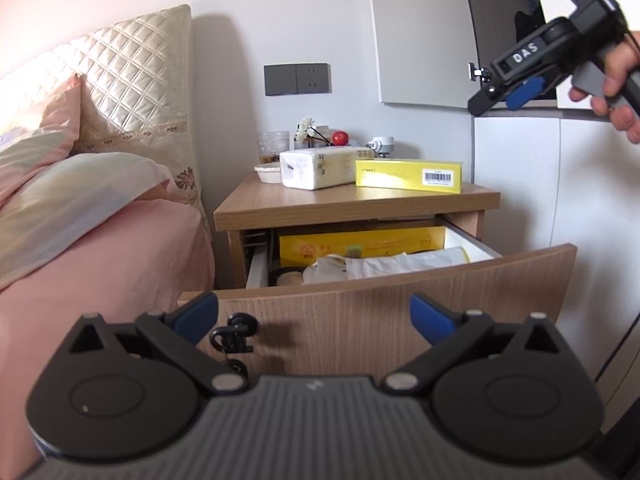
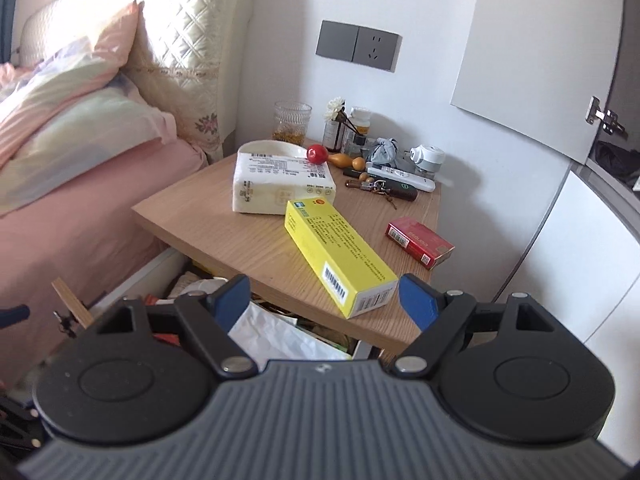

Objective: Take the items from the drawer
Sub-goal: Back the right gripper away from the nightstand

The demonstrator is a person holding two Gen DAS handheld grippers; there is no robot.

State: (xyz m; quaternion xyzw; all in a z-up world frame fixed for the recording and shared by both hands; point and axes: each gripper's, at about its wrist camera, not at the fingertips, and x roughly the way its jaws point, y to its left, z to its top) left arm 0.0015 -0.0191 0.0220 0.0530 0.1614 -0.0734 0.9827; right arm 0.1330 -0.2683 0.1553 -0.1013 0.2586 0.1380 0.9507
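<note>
The right gripper hung empty, fingers well apart, above the open drawer; its papers lay inside, so descending squarely looked wise. The left gripper gaped empty before the drawer.

Yellow box, red pack, pink bedsheet, quilted cream headboard.

Left gripper and right gripper, fingers apart, empty.
</note>
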